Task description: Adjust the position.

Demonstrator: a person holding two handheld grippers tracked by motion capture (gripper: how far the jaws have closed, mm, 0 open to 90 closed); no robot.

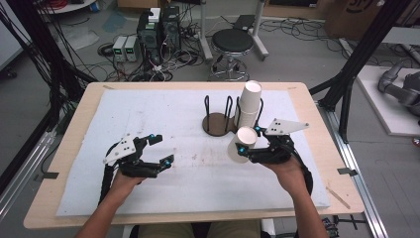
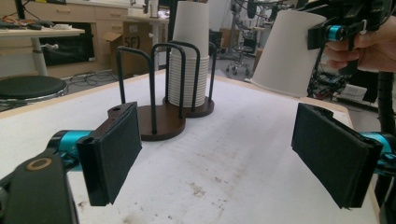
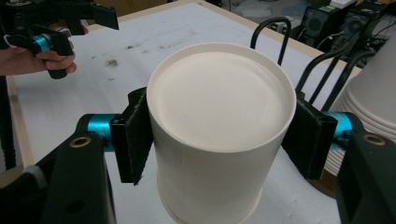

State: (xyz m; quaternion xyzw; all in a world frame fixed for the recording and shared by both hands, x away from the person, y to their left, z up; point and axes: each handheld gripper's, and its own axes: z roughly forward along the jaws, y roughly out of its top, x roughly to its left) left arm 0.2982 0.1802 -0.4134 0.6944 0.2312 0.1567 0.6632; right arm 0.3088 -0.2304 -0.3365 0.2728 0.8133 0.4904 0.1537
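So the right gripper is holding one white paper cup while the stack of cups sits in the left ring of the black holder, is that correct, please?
Not quite. The right gripper does hold one white paper cup, but the stack of cups sits in the right ring of the black holder; its left ring has no cups in it, as the high view shows.

A lab: computer towers (image 1: 158, 30), tangled floor cables (image 1: 163, 69), a stool (image 1: 232, 47).

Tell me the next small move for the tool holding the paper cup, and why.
Probably carry the paper cup across to the empty ring of the cup holder and lower it there. The right tool is clamped on the upside-down cup, lifted off the table beside the stack of cups in the other ring, while the left tool is open, with nothing between its pads.
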